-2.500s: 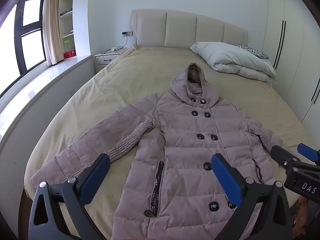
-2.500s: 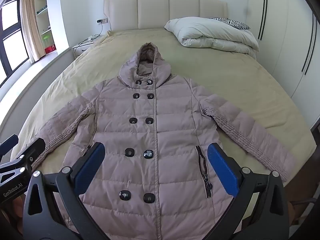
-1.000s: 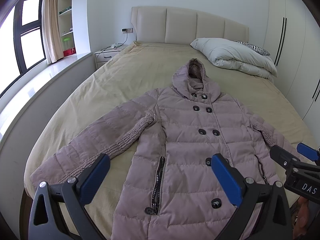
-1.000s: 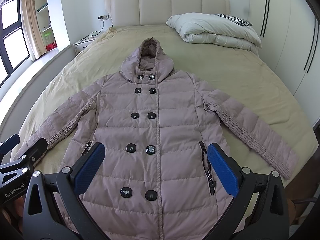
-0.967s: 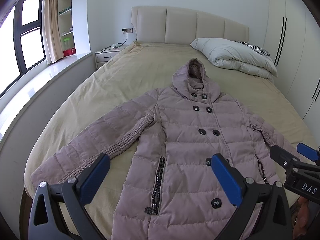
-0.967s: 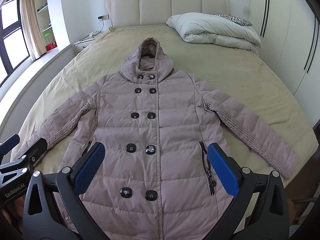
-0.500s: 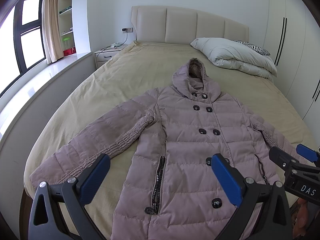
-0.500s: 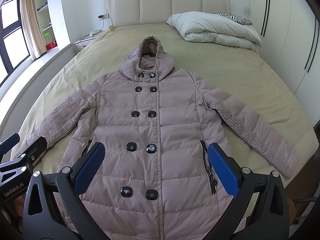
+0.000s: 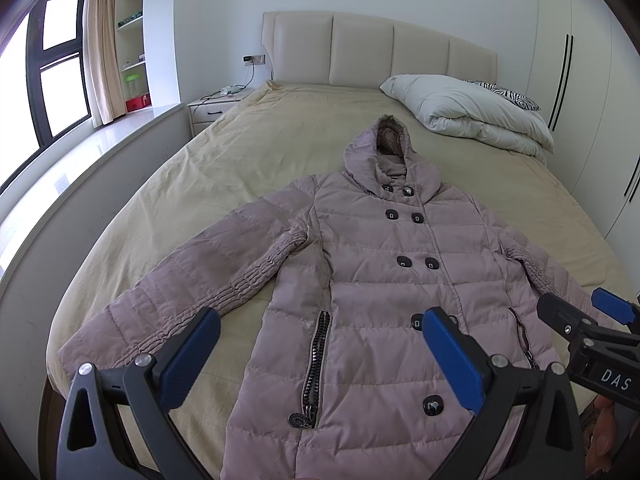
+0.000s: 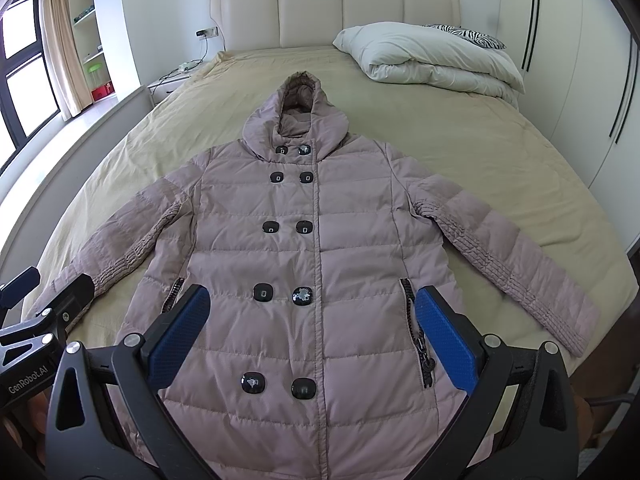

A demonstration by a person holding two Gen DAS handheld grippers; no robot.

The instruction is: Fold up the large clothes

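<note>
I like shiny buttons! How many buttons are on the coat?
10, in five pairs down the coat front: at the collar, chest, waist, hip and hem. None seem hidden.

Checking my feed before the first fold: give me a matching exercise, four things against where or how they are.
Things:
1 coat
2 folded duvet
3 nightstand
4 right gripper

Places or states:
A left of the bed's head
B buttoned, spread flat, sleeves out
C jaws open above the coat's hem
D by the headboard, right side

Pairs: 1-B, 2-D, 3-A, 4-C
</note>
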